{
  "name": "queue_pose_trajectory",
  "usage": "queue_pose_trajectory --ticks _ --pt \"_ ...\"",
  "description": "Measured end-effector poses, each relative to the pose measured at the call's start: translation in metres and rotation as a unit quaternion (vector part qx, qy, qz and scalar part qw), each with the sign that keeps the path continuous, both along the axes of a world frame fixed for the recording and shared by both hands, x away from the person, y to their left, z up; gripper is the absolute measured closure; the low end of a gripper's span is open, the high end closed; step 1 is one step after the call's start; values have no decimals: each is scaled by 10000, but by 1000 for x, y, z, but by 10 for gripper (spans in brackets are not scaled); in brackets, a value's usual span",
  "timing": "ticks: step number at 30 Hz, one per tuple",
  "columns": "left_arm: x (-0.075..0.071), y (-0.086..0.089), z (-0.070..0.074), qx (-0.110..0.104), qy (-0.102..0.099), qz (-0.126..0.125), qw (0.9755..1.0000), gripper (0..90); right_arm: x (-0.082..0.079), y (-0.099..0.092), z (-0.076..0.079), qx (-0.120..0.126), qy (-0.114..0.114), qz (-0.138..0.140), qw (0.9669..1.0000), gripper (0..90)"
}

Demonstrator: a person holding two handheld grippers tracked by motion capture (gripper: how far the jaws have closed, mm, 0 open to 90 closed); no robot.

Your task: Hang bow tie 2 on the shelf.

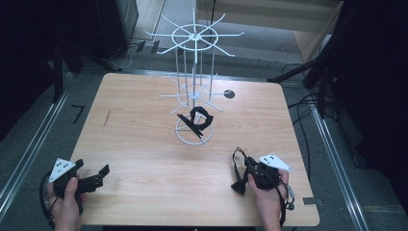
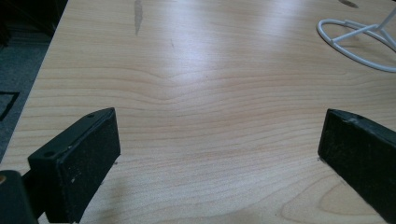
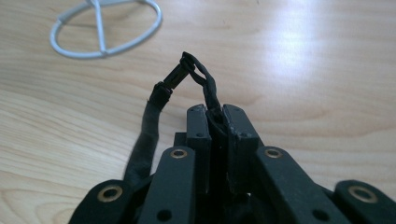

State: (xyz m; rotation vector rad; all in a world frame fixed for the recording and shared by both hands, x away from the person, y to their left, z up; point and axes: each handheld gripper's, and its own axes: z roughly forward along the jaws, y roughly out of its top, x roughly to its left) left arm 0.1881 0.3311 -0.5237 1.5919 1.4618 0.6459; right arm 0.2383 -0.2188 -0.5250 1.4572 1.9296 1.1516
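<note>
- The right gripper (image 3: 215,114), lower middle of its own view, has its jaws pinching a black strap (image 3: 201,77); the strap loops up from between them, then down the left.
- The left gripper (image 2: 219,154) has its jaws spread over bare desk (image 2: 196,70).

Dim surroundings, overhead glare on table (image 3: 289,42), soft focus

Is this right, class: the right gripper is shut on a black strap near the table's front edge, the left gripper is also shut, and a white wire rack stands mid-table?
One part is wrong: the left gripper is open, its jaws wide apart over bare table in the left gripper view. The right gripper is indeed shut on the black strap, and the white wire rack stands mid-table.
</note>
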Motion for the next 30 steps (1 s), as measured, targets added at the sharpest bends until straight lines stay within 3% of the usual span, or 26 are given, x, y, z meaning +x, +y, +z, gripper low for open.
queue_pose_trajectory --ticks 15,30 --pt "0 0 0 24 -12 -12 10000 0 -11 13 33 47 -813 250 9964 834" --pt "0 0 0 -18 -9 0 10000 0 -10 17 68 215 -1265 284 9913 835"
